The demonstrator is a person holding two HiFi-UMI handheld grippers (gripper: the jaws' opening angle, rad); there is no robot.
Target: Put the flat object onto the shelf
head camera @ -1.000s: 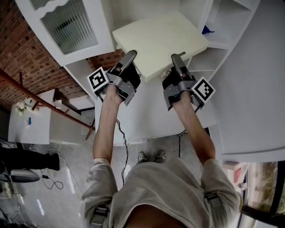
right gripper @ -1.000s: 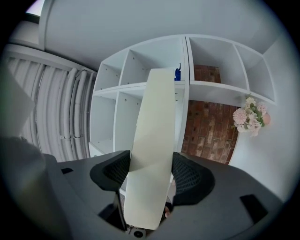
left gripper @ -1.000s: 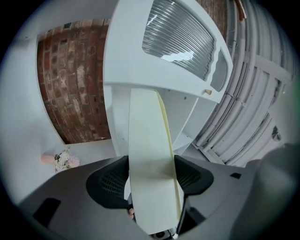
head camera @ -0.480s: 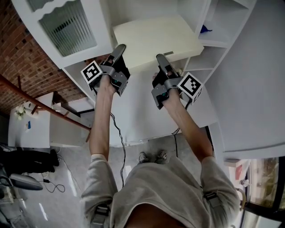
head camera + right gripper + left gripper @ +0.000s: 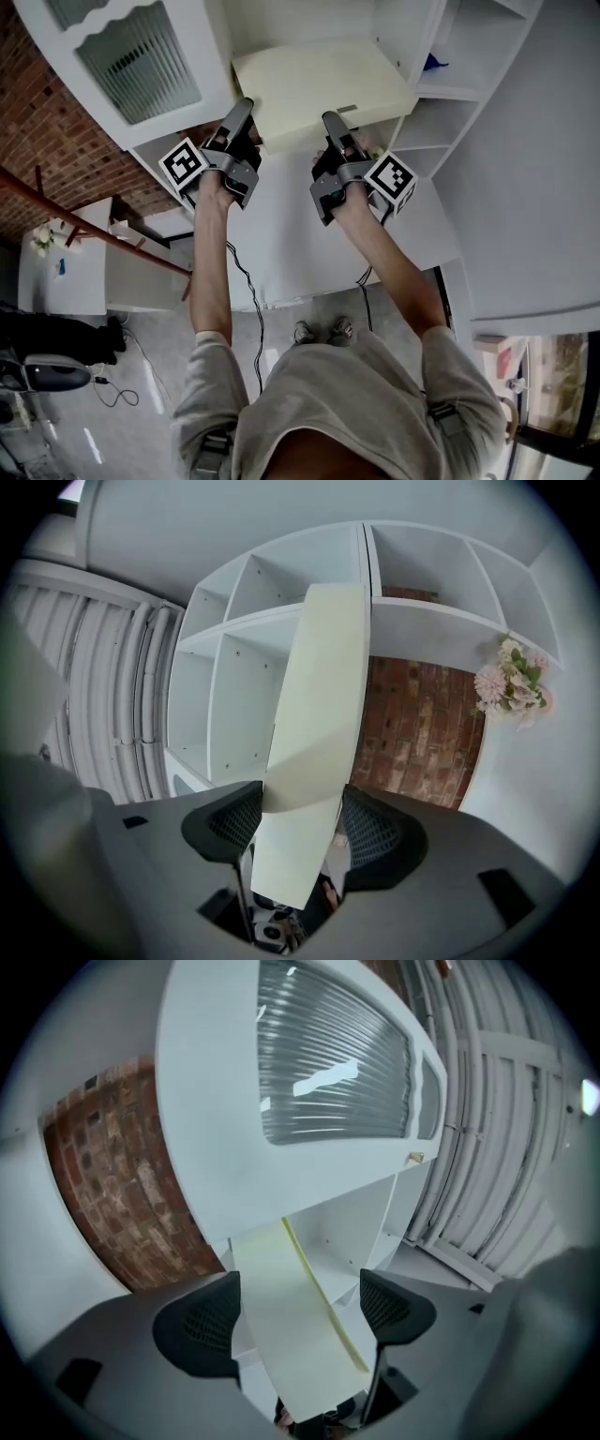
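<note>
Left gripper (image 5: 298,1314) first: its jaws have just been opening and now stand wide, with the flat cream slab (image 5: 286,1335) running up between them. One jaw sits right at the slab's edge and the other stands clear with a gap showing, so nothing is clamped on this side.

Over to the right gripper (image 5: 300,829), and it is a different story. Both jaws are pressed in against the slab from either side, gripping it near its close edge.

From the head view, the two grippers are up in front of the person, side by side at the slab's near edge, each with its marker cube turned outward. The slab stretches away from them towards the white shelf unit (image 5: 459,103), with its far end at the opening beside the cabinet door (image 5: 141,56) with ribbed glass. Whether that far end rests on a shelf board I cannot tell.

A small blue thing (image 5: 433,64) sits in a compartment to the right of the slab. A brick wall (image 5: 47,141) shows on the left, pink flowers (image 5: 511,682) stand on a ledge in the right gripper view, and a white table (image 5: 281,244) lies below the raised arms.
</note>
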